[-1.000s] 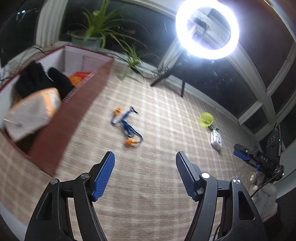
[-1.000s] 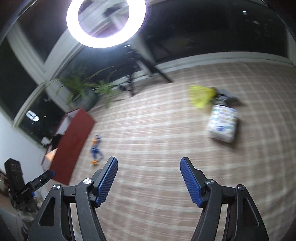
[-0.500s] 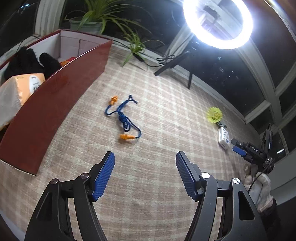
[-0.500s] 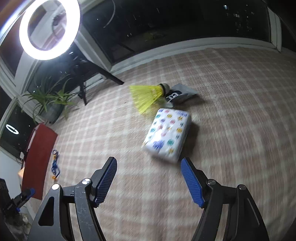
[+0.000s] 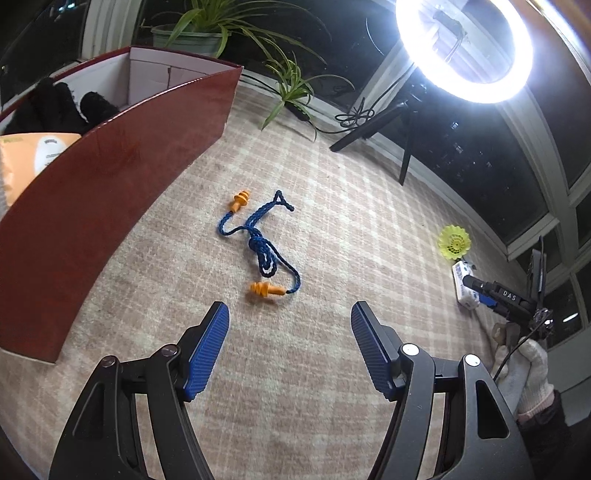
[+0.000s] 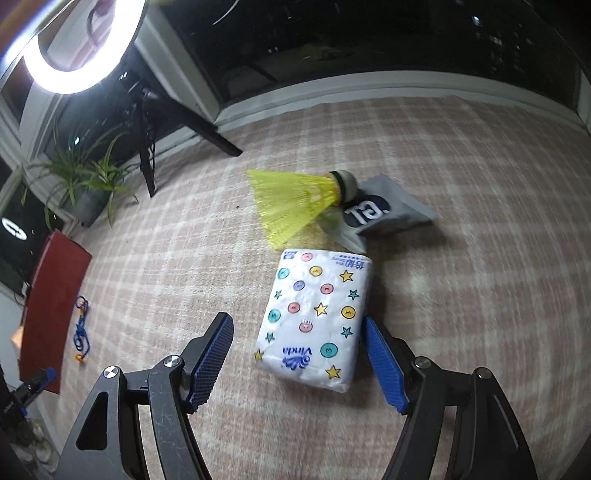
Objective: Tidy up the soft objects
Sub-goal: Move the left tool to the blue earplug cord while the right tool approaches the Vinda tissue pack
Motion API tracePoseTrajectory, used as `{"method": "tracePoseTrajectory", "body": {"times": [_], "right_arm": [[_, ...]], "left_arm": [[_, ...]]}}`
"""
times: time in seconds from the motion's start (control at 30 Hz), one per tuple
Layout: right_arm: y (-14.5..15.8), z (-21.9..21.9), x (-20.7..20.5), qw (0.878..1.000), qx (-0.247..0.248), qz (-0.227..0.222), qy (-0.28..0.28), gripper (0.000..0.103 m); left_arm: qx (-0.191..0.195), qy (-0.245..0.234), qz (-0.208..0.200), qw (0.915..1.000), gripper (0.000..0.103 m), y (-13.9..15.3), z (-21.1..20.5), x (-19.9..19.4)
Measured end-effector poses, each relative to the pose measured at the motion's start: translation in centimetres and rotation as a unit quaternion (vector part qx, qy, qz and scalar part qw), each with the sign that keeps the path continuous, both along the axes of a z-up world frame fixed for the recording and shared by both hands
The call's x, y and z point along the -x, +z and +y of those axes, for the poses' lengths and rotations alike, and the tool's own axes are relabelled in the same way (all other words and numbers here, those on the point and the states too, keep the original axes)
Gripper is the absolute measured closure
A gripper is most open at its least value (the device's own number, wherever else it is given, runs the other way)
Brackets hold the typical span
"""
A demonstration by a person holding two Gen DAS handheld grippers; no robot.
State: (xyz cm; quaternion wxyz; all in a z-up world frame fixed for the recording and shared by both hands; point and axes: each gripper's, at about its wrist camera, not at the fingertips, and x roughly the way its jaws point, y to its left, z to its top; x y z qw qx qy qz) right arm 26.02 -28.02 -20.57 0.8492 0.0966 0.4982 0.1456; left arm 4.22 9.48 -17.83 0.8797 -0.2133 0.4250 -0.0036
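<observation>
Orange earplugs on a blue cord [image 5: 263,246] lie on the checked carpet, just ahead of my left gripper [image 5: 290,314], which is open and holds nothing. A white tissue pack with stars and dots [image 6: 314,314] lies between the spread fingers of my right gripper [image 6: 297,323]. The right finger is close to the pack's edge and the left finger stands apart from it. A yellow shuttlecock [image 6: 295,203] and a grey packet [image 6: 391,212] lie just beyond the pack. The red box [image 5: 110,177] at left holds black gloves [image 5: 55,107] and an orange tissue pack [image 5: 40,155].
A ring light [image 5: 465,48] on a tripod and potted plants [image 5: 207,33] stand along the dark windows. In the left wrist view a gloved hand [image 5: 526,369] carries the right gripper at far right. The red box [image 6: 51,295] stands far left in the right wrist view.
My right gripper has swung across the carpet and come down over the white tissue pack. My left gripper has sunk closer to the earplugs. Both stay open.
</observation>
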Motion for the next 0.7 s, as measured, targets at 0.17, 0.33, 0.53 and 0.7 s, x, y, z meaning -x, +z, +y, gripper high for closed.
{"method": "tracePoseTrajectory", "body": {"times": [0.17,0.33,0.53,0.7], "right_arm": [[-0.2,2.3,-0.7,0.999,0.015,-0.005,0.030,0.035],[-0.4,5.8,-0.9,0.997,0.020,-0.010,0.070,0.035],[-0.5,9.5,-0.4,0.993,0.038,-0.024,0.109,0.035],[-0.7,10.5,-0.4,0.992,0.039,-0.026,0.116,0.035]], "left_arm": [[-0.017,0.005,-0.008,0.9998,0.035,-0.4,-0.4,-0.6],[-0.042,0.007,-0.012,0.9990,0.034,-1.0,-0.6,-1.6],[-0.068,0.027,-0.020,0.9971,0.034,-2.0,-0.9,-3.6],[-0.097,0.043,-0.029,0.9939,0.034,-2.9,-1.4,-4.8]]}}
